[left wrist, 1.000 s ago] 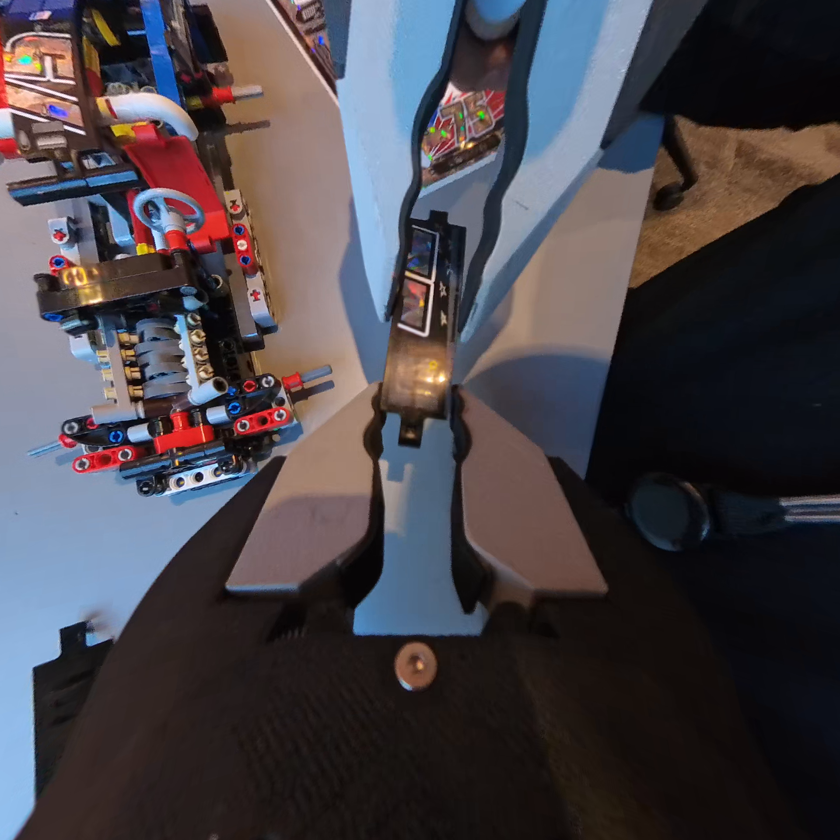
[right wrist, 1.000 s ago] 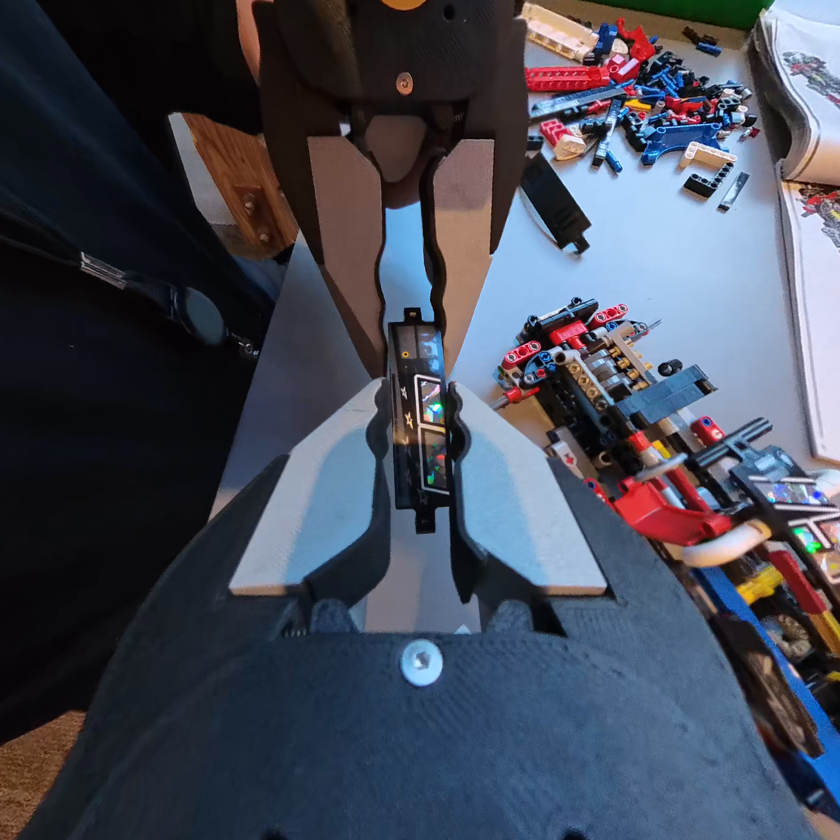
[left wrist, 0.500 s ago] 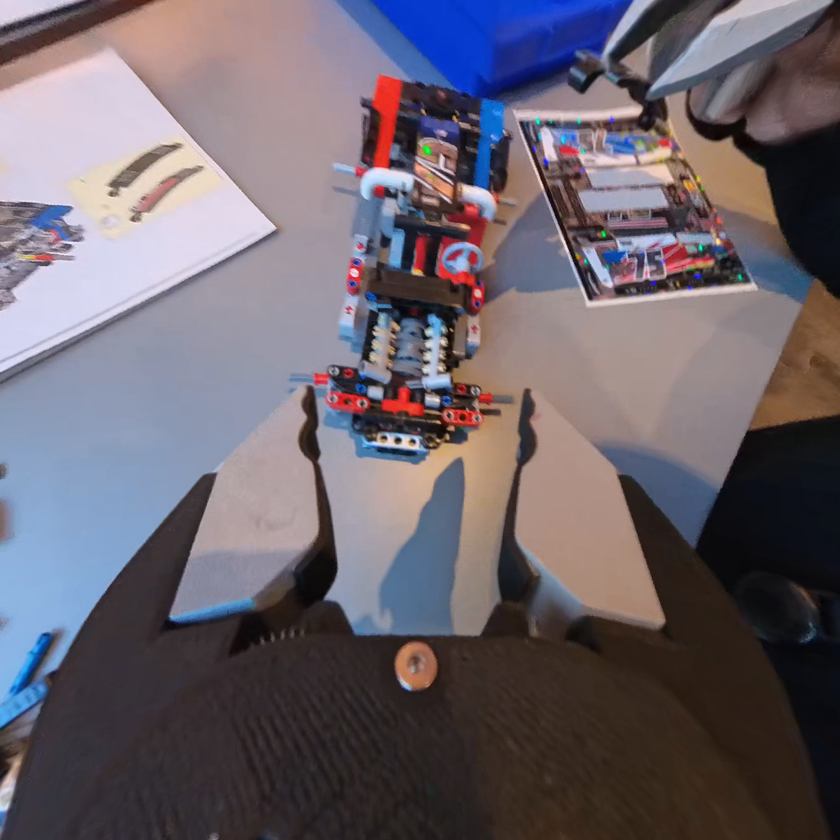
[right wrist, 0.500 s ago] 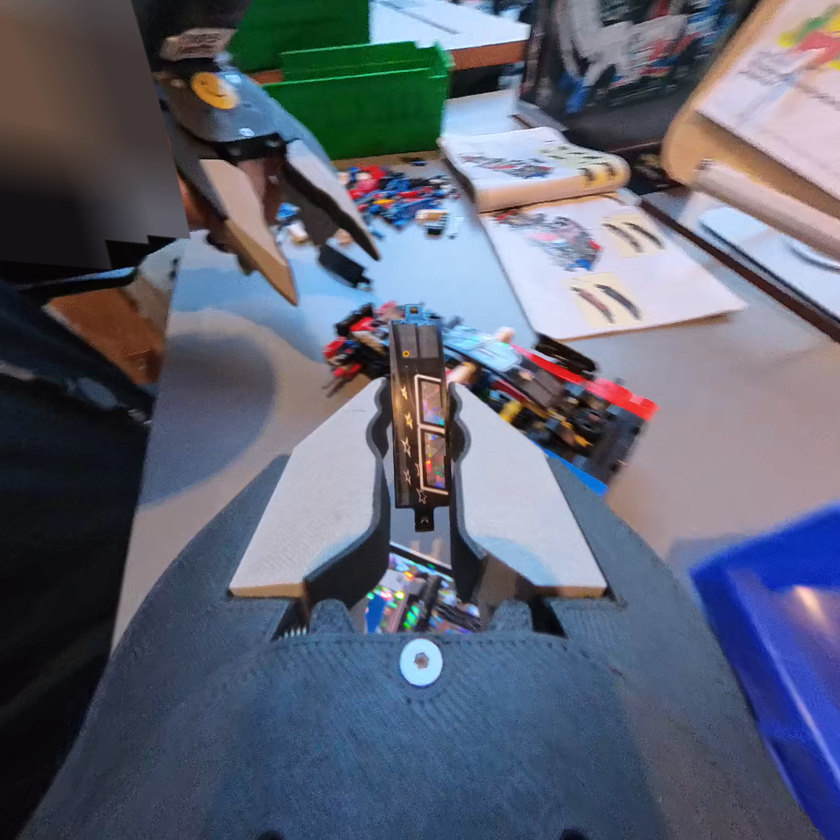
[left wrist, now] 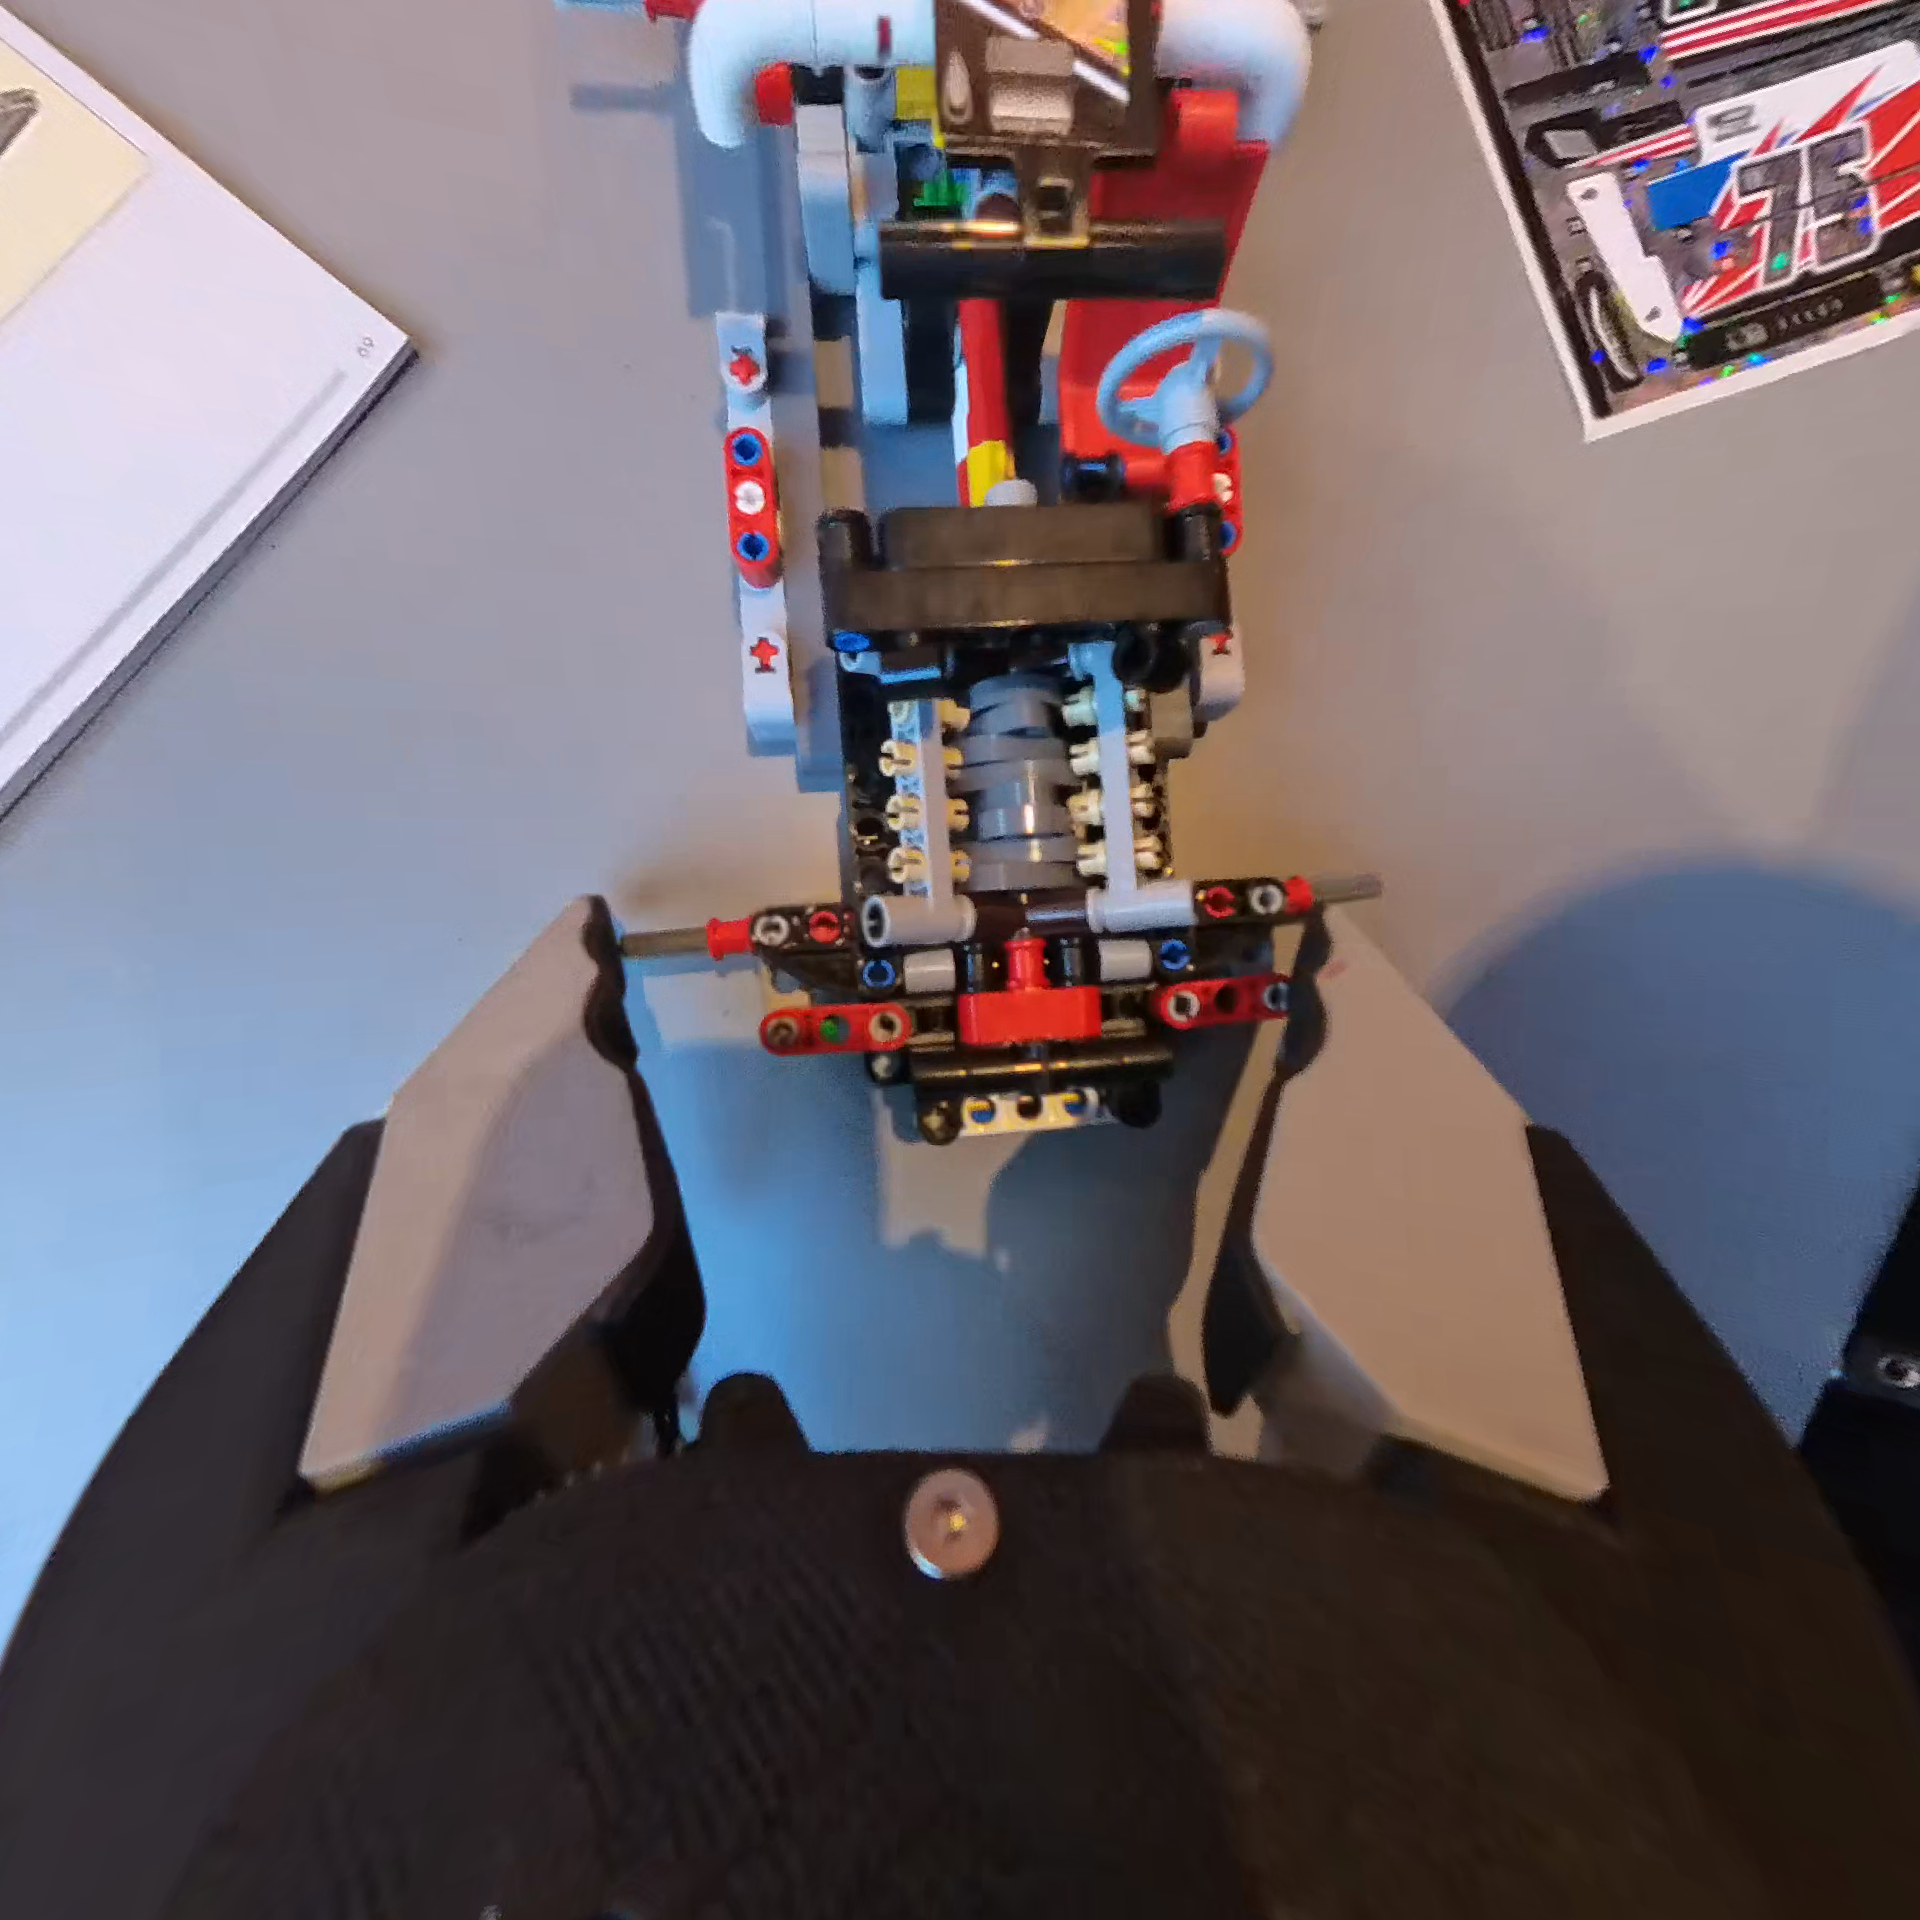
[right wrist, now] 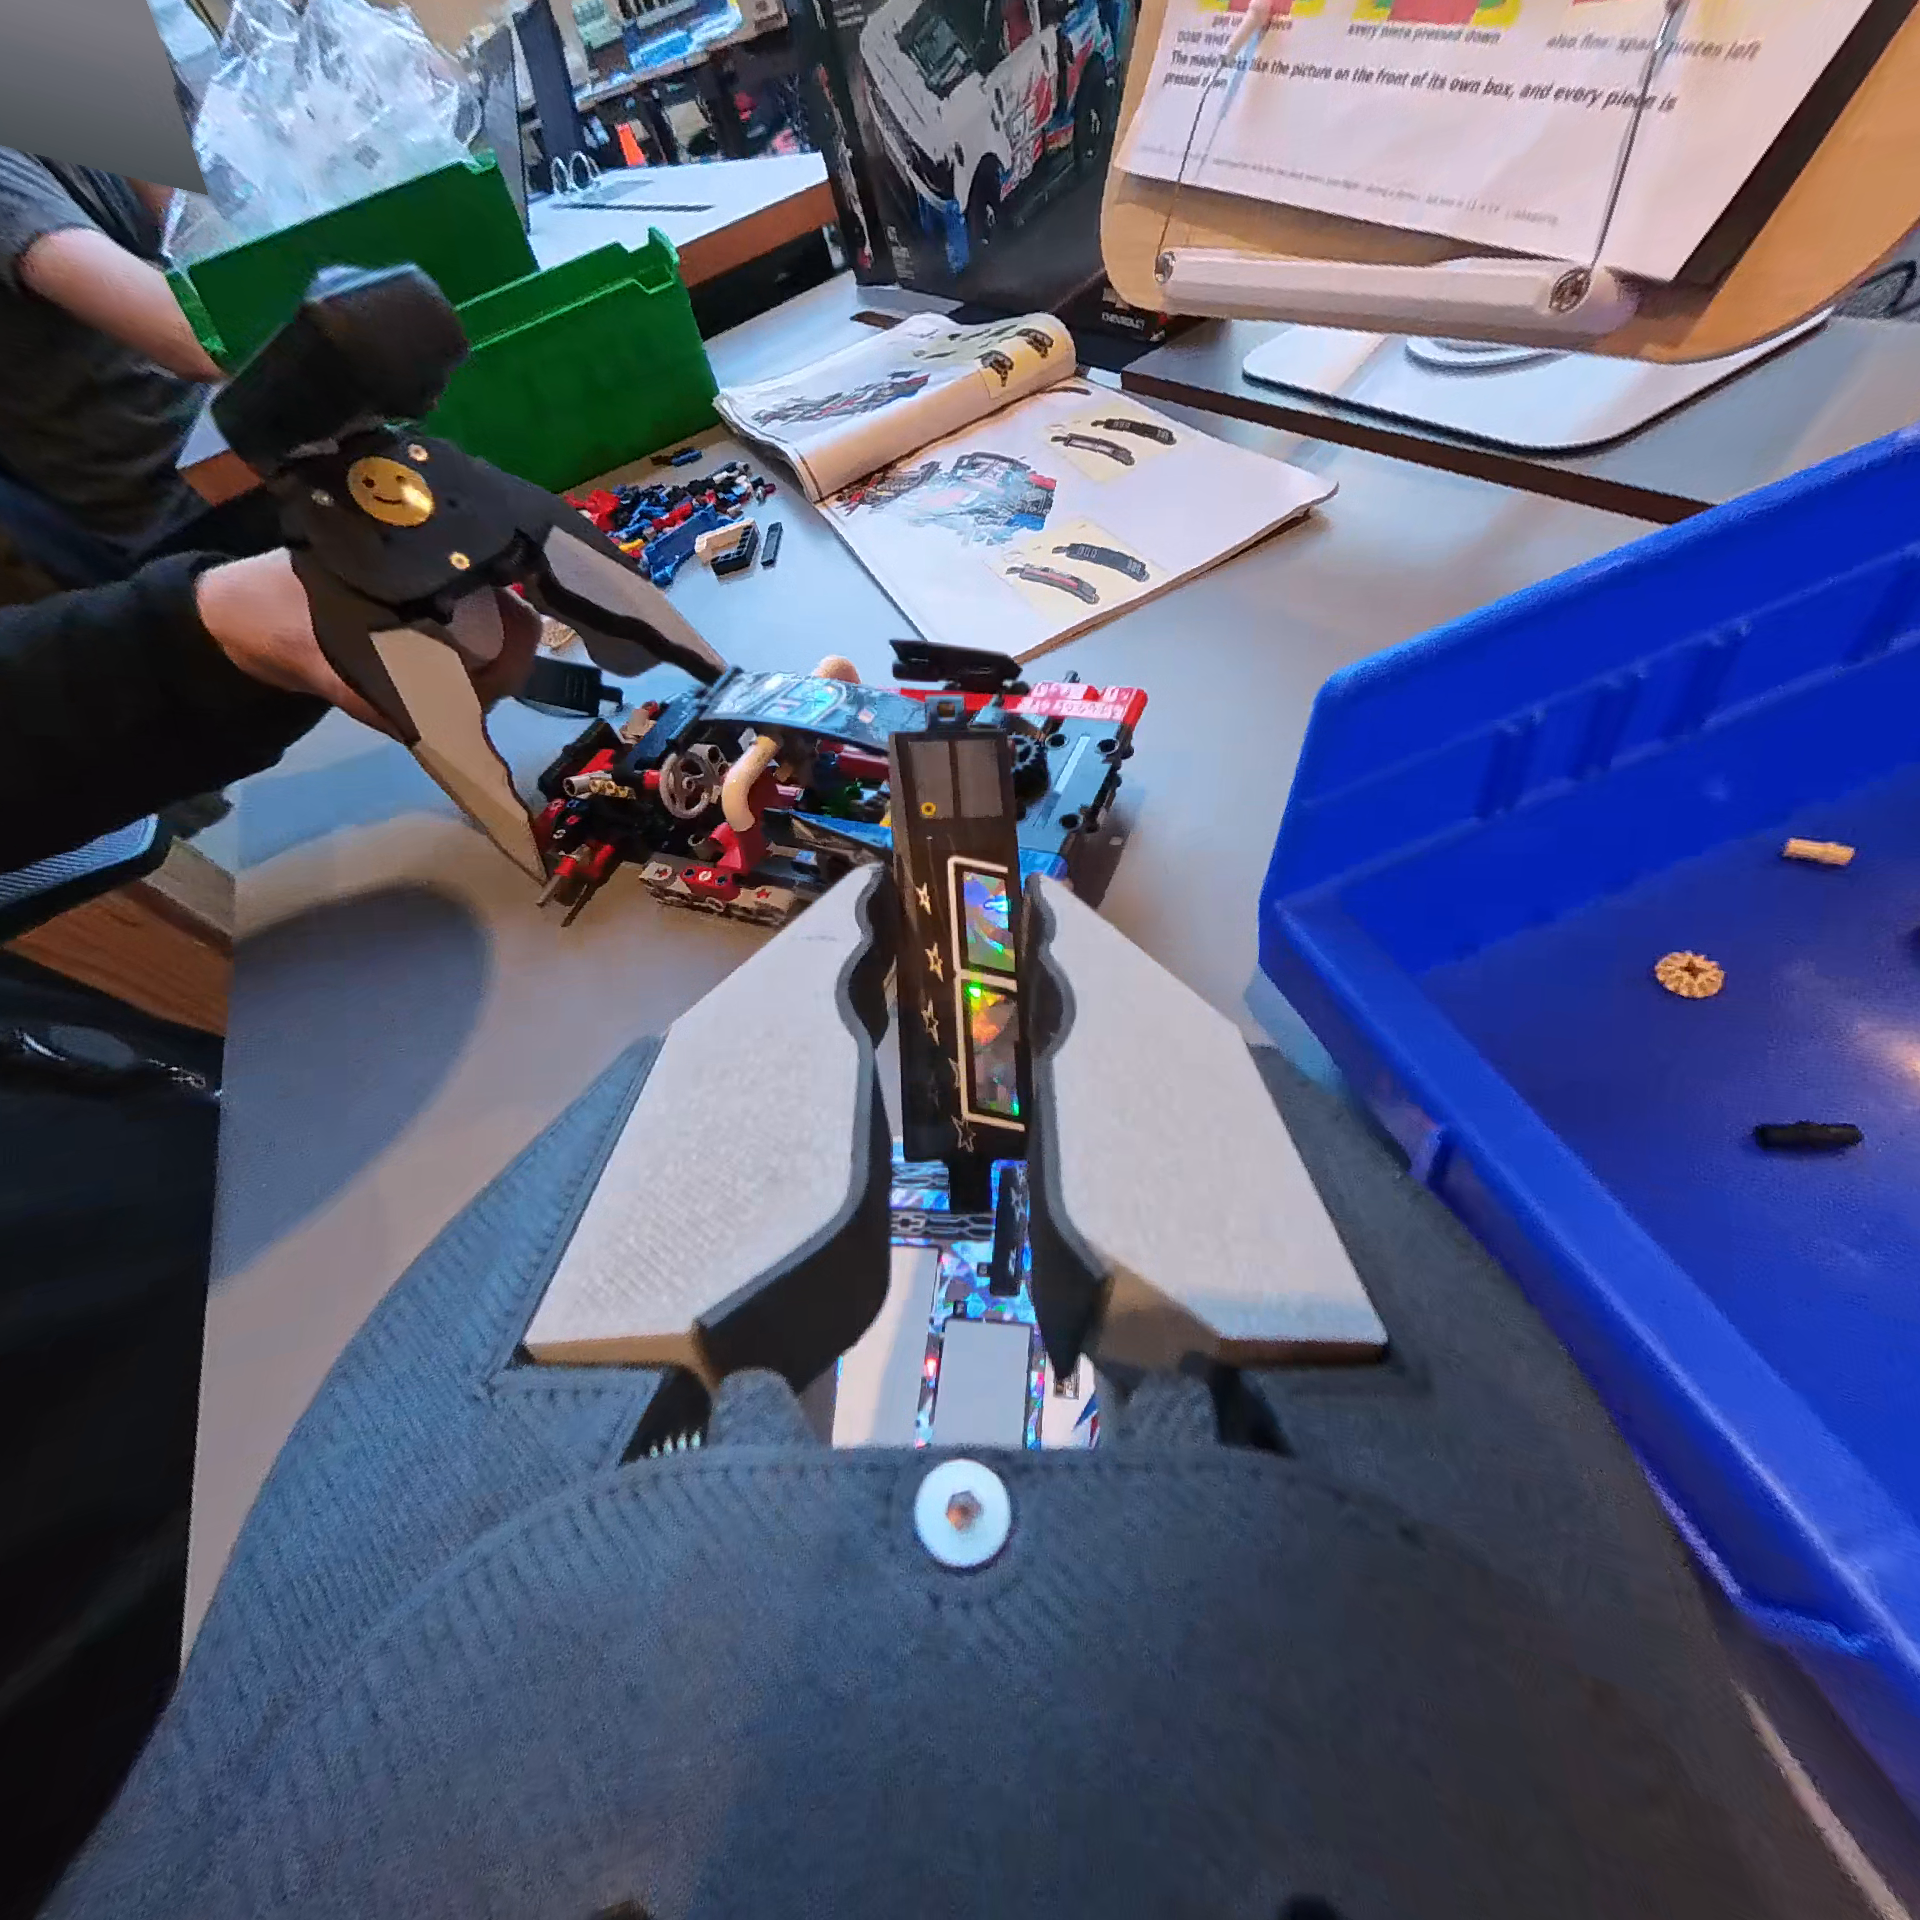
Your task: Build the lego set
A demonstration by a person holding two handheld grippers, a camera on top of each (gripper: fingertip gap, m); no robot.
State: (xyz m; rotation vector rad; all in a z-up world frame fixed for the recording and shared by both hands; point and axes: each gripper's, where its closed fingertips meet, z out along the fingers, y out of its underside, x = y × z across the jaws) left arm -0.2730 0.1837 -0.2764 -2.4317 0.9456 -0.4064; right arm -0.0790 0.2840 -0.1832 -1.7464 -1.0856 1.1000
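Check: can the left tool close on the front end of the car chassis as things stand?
Probably yes. The left tool is open, its fingers either side of the car chassis front axle, nothing between them.

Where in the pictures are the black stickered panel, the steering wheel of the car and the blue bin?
black stickered panel point(right wrist: 966, 997), right wrist view, on its shiny sticker.
steering wheel point(left wrist: 1184, 376), left wrist view, on its hub.
blue bin point(right wrist: 1558, 727), right wrist view, on its near wall.
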